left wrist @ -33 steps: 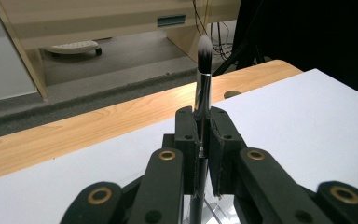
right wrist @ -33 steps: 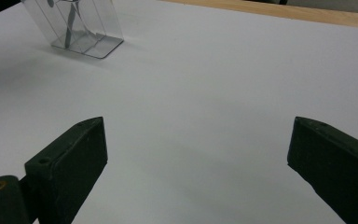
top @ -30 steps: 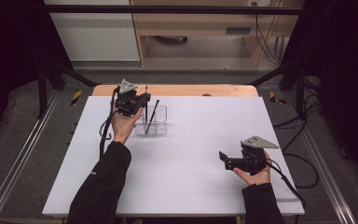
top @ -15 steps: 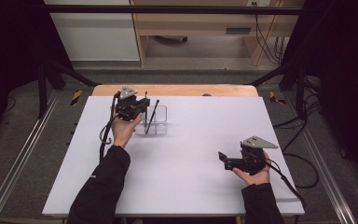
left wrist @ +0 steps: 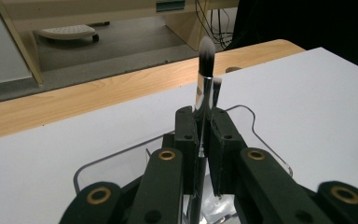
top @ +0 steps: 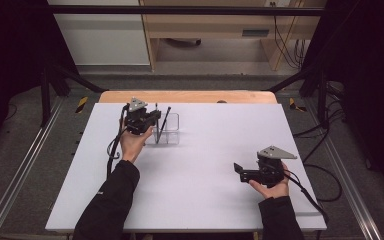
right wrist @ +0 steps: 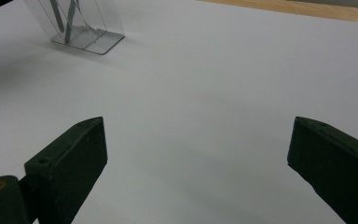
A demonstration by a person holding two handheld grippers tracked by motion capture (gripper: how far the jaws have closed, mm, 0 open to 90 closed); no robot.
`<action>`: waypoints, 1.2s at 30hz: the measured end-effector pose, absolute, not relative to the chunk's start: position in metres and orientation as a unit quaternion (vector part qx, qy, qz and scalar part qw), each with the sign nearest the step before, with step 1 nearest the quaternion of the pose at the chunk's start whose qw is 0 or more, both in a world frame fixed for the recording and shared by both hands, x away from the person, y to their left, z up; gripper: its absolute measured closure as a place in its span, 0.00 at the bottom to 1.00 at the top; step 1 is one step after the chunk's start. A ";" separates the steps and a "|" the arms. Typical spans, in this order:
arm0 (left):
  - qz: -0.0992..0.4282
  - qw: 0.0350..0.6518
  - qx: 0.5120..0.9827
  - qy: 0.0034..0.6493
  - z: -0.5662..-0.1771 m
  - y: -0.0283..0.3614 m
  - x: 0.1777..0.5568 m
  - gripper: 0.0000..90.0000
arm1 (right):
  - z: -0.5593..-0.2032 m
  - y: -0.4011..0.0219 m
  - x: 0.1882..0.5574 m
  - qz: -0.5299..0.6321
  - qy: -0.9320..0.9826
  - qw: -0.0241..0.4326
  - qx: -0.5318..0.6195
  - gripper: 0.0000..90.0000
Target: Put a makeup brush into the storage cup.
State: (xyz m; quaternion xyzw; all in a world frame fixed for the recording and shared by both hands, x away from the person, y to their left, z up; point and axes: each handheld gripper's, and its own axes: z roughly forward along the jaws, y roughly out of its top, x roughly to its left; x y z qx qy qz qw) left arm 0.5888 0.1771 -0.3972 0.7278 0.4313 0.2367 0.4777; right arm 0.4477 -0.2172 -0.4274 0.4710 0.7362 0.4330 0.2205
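1. White board (top: 195, 200) covers the table, with a wooden strip (top: 190, 96) along its far edge and dark floor all round.
2. Clear holder (top: 169, 131) stands near the far left of the board, with one brush (top: 164, 123) already leaning in it.
3. Left gripper (left wrist: 204, 135) is clamped on a second brush (left wrist: 205, 65), which stands upright, bristles up, its long axis running straight down into the holder directly beneath the jaws.
4. Right gripper (right wrist: 196, 154) rests well apart at the near right with its jaws spread wide and nothing between them.
5. Left hand (top: 132, 142) is plainly the nearer one, so lowering the brush along its own axis looks like the next move.
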 end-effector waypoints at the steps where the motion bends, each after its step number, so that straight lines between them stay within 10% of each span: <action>1: 0.236 0.478 0.728 0.432 -0.398 0.177 0.589 0.92 | -0.427 -0.217 0.448 0.433 0.736 0.220 0.471 0.06; 36: 0.216 0.498 0.742 0.394 -0.393 0.195 0.521 0.44 | -0.424 -0.220 0.446 0.443 0.729 0.222 0.473 0.05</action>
